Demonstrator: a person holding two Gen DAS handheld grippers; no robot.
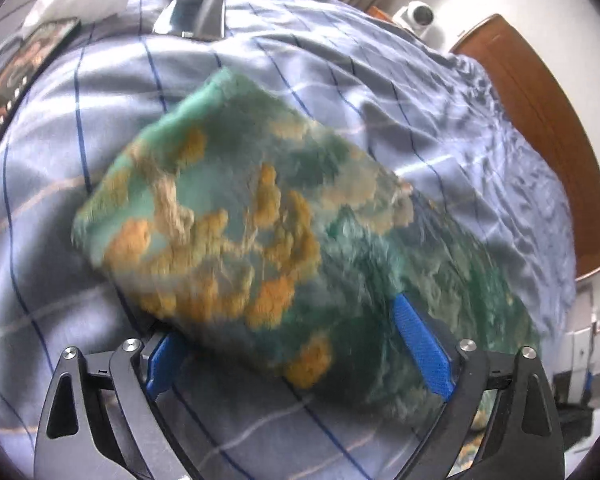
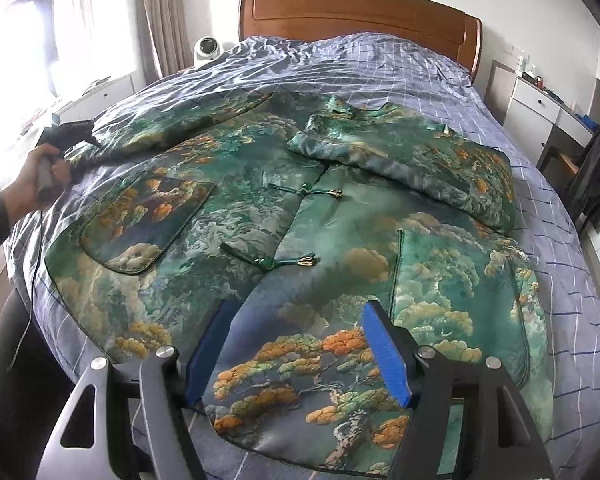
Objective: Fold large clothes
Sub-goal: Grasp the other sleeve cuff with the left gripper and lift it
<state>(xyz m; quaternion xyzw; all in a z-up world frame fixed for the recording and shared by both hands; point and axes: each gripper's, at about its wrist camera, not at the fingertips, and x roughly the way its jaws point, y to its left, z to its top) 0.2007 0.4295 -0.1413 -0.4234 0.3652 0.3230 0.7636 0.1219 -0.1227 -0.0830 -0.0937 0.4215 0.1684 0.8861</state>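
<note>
My left wrist view is smeared with motion blur, so the green and orange sleeve (image 1: 236,216) between the left tongs (image 1: 296,348) is soft at the edges. I cannot tell whether the blue pads (image 1: 420,344) press it; the left pad is half hidden under the cloth. The jaws stand wide, so I read them as released.

In the right view the right tongs (image 2: 300,352) hover released over the hem of the jacket (image 2: 300,240), touching nothing I can see. The jacket lies face up across the bed (image 2: 560,260), one sleeve folded over the chest at 1 o'clock. At 9 o'clock a hand (image 2: 40,176) grips the other tool; bright window glare washes out that corner.

The headboard (image 2: 360,12) stands at 12 o'clock, a white nightstand (image 2: 536,100) at 2 o'clock.
</note>
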